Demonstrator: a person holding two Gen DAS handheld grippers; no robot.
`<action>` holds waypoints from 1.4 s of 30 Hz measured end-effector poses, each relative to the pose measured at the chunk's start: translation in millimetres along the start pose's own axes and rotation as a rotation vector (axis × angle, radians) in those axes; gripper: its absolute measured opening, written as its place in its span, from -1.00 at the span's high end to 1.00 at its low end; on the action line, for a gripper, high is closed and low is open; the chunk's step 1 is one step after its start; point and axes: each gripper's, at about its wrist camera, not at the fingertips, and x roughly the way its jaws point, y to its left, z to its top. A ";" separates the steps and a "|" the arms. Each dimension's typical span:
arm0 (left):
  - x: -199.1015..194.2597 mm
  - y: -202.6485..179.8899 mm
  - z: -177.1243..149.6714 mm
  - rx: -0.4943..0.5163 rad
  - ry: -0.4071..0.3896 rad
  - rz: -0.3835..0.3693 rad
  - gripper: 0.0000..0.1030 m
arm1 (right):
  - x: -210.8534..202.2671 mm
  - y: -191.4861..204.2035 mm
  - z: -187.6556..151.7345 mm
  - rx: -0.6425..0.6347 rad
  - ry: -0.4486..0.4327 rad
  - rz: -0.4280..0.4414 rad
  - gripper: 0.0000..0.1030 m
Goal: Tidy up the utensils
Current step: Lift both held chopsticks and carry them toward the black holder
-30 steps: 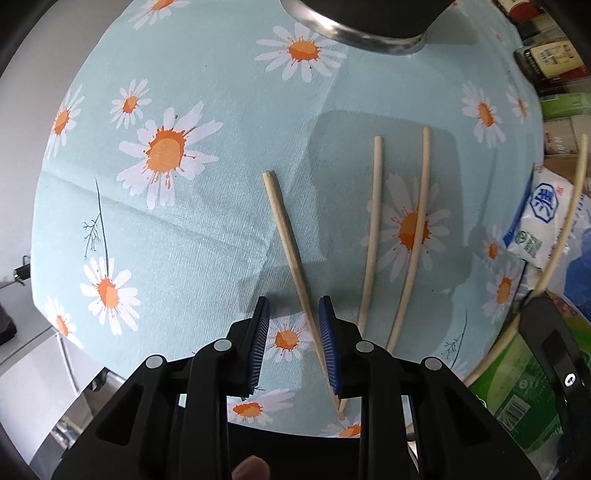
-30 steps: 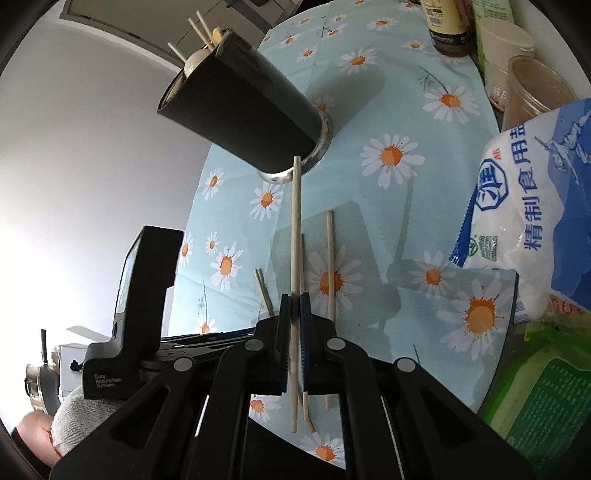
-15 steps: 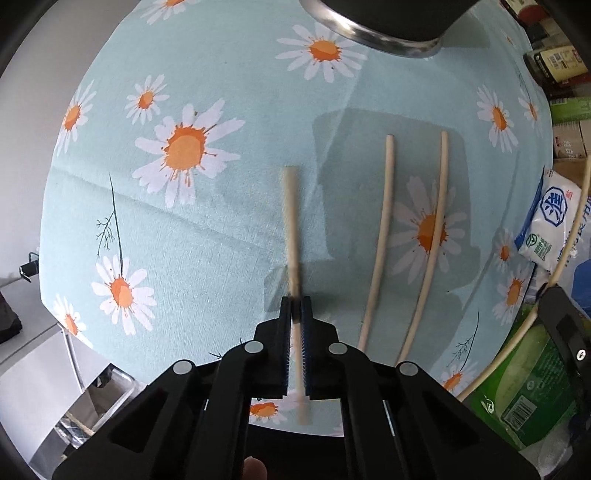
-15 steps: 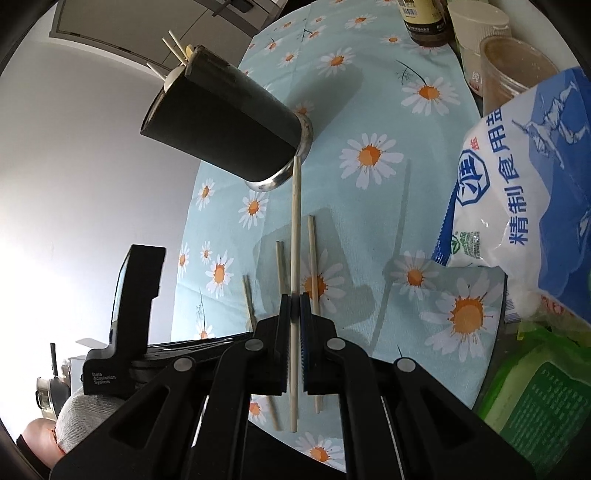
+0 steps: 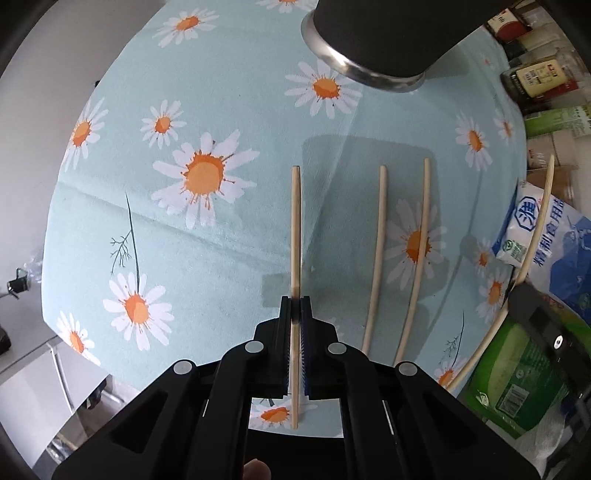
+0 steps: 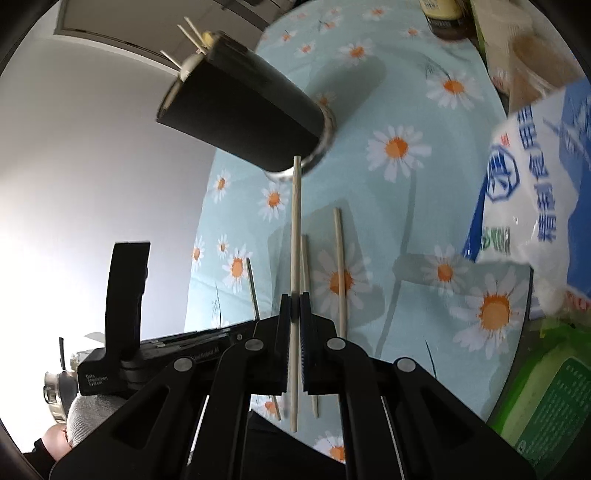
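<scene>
My left gripper [image 5: 295,306] points down at the daisy tablecloth [image 5: 229,266] and is shut on a wooden chopstick [image 5: 295,221], which runs straight ahead between its pads. Two more chopsticks [image 5: 376,251] [image 5: 419,254] lie side by side on the cloth just right of it. My right gripper [image 6: 294,299] hangs above the table, shut on another chopstick [image 6: 295,221] whose far tip reaches toward the base of the black utensil holder [image 6: 240,122]. Several chopsticks [image 6: 188,35] stick out of the holder's top.
A white-and-blue salt bag [image 6: 535,177] and a green package [image 6: 546,406] crowd the right edge of the table. Jars and bottles [image 5: 535,77] stand at the back right. A gloved hand [image 6: 88,413] holds the left gripper's handle. The table's left edge drops off to a white wall.
My left gripper's jaws closed on the chopstick that lay slanted between them; it now sits straight in the grip. The right gripper still holds its chopstick in about the same place.
</scene>
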 end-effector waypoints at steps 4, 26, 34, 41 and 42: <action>-7.5 10.5 2.6 0.016 -0.032 -0.053 0.92 | 3.9 8.4 -1.4 -0.010 -0.002 -0.023 0.89; -106.7 33.3 -7.3 0.514 -0.431 -0.156 0.92 | 31.4 81.8 -13.6 -0.048 -0.182 -0.259 0.89; -119.1 49.1 1.3 0.560 -0.469 -0.266 0.92 | 34.7 108.8 -14.7 -0.059 -0.277 -0.283 0.89; -139.0 55.7 5.9 0.613 -0.504 -0.323 0.92 | 28.8 137.1 -3.4 -0.113 -0.355 -0.261 0.89; -141.3 56.1 5.7 0.621 -0.515 -0.324 0.92 | 27.7 140.4 -3.1 -0.122 -0.366 -0.257 0.89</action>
